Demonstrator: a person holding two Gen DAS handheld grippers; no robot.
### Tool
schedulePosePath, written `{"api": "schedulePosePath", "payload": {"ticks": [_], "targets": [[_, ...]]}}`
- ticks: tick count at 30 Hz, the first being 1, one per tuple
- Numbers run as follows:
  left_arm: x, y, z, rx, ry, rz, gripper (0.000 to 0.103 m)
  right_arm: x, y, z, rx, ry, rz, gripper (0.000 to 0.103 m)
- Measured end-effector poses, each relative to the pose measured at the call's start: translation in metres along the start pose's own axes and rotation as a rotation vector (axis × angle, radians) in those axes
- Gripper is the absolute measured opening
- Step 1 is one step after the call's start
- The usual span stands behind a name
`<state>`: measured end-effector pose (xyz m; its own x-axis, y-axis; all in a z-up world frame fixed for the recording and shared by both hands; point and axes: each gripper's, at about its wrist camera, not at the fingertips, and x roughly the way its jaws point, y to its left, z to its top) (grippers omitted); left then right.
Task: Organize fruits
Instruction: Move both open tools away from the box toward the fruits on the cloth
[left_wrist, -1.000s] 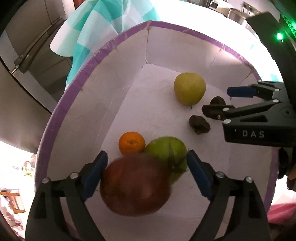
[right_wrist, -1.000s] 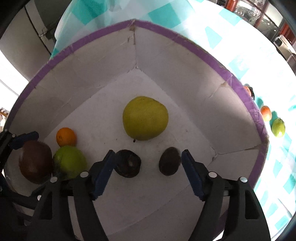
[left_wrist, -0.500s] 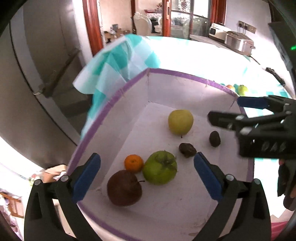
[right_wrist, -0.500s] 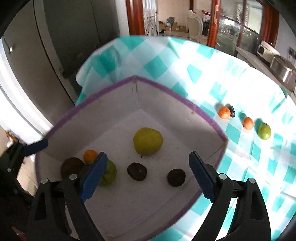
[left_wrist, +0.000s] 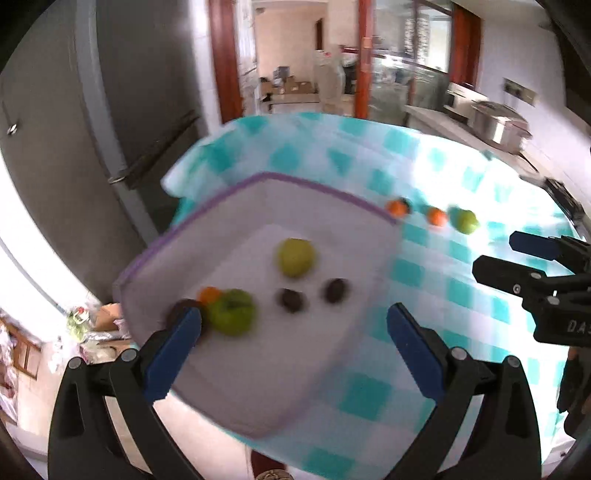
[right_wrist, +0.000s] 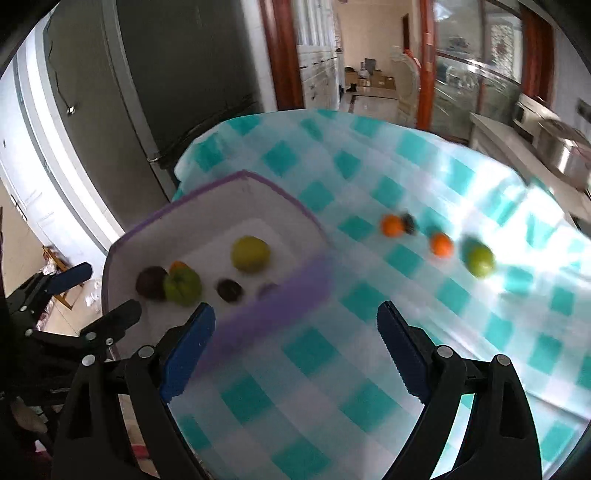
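Observation:
A white box with a purple rim (left_wrist: 317, 192) (right_wrist: 273, 306) sits on the checked tablecloth. Inside lie a yellow apple (left_wrist: 295, 256) (right_wrist: 250, 254), a green fruit (left_wrist: 232, 312) (right_wrist: 182, 284), a small orange (left_wrist: 209, 294), a dark red fruit (right_wrist: 151, 282) and two dark small fruits (left_wrist: 291, 300) (left_wrist: 335, 290). On the cloth beyond the box lie two oranges (right_wrist: 392, 225) (right_wrist: 441, 244), a dark small fruit (right_wrist: 409, 221) and a green fruit (right_wrist: 479, 260). My left gripper (left_wrist: 291, 336) is open and empty above the box's near side. My right gripper (right_wrist: 295, 332) is open and empty above the box's right corner.
A grey fridge (right_wrist: 177, 81) stands behind the table at the left. A counter with a steel pot (right_wrist: 561, 155) runs along the right. A doorway (right_wrist: 369, 74) opens at the back. The tablecloth (right_wrist: 443, 177) hangs over the table's far edge.
Both grippers have pulled up and back out of the box. The left gripper let go of the dark red fruit, which now lies beside the green fruit and orange.

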<state>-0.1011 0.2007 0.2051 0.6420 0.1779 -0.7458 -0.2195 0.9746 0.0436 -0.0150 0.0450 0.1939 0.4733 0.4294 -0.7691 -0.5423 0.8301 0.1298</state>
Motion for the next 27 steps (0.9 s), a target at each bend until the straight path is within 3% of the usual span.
{"api": "schedulePosePath", "payload": {"ticks": [4, 12, 18, 27], "targets": [[-0.002, -0.085, -0.016, 0.115, 0.05, -0.068, 0.101, -0.025, -0.055, -0.046, 0.045, 0.04, -0.065, 0.087], [-0.007, -0.182, -0.019, 0.274, 0.051, -0.146, 0.101, -0.068, -0.126, -0.095, 0.165, 0.029, -0.124, 0.087], [0.005, -0.218, -0.023, 0.348, 0.074, -0.205, 0.101, -0.074, -0.162, -0.113, 0.262, 0.031, -0.162, 0.087], [0.065, -0.217, -0.013, 0.291, 0.15, -0.261, 0.101, -0.027, -0.183, -0.108, 0.27, 0.117, -0.202, 0.087]]}}
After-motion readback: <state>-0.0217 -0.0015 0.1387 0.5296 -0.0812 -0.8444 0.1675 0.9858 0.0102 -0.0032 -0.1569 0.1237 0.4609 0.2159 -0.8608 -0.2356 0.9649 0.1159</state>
